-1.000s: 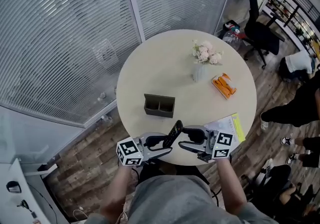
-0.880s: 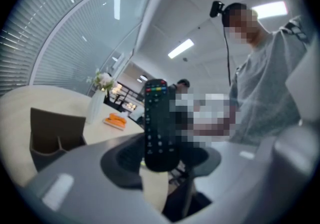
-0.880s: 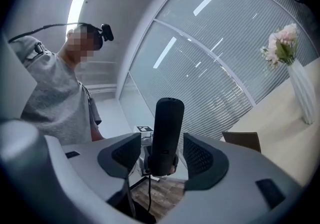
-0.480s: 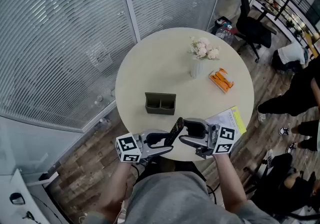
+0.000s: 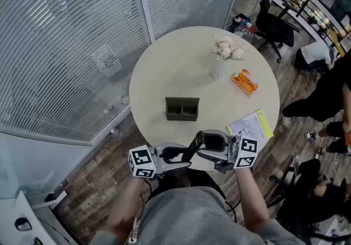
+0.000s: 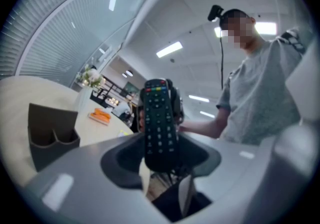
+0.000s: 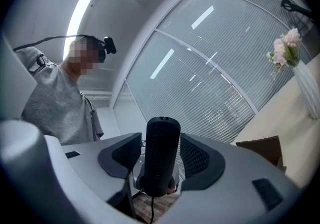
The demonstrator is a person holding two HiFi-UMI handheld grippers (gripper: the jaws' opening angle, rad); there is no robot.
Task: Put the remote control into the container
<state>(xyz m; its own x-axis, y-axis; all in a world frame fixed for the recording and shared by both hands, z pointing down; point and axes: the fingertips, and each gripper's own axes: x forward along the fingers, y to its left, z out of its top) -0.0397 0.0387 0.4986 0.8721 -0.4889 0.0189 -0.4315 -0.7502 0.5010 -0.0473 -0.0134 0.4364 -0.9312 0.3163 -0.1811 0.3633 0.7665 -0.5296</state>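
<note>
The remote control (image 5: 193, 146) is at the lower middle of the head view, up in the air over the near edge of the round surface (image 5: 181, 63). It is black and long, and it leans with its top end up and to the right.

The left gripper (image 5: 185, 157) holds the remote control by its bottom end. In the left gripper view the remote control (image 6: 160, 123) stands up in the middle of the frame, button side facing the camera, with coloured buttons at the top. The left gripper (image 6: 161, 160) has its jaws closed partway, pressing on the low end.

The right gripper (image 5: 202, 147) comes in from the right side. Its jaws have just been opening and now stand wide. In the right gripper view the plain black back of the remote control (image 7: 161, 155) stands between the jaws of the right gripper (image 7: 161, 163), with a gap showing on the left side.

The container (image 5: 182, 108) is a dark box with two holes. It sits on the surface higher in the head view, apart from the remote control. It shows at the left of the left gripper view (image 6: 50, 133) and at the lower right of the right gripper view (image 7: 260, 150).

A vase of flowers (image 5: 225, 55), an orange packet (image 5: 244, 82) and a leaflet (image 5: 251, 126) lie to the right.
</note>
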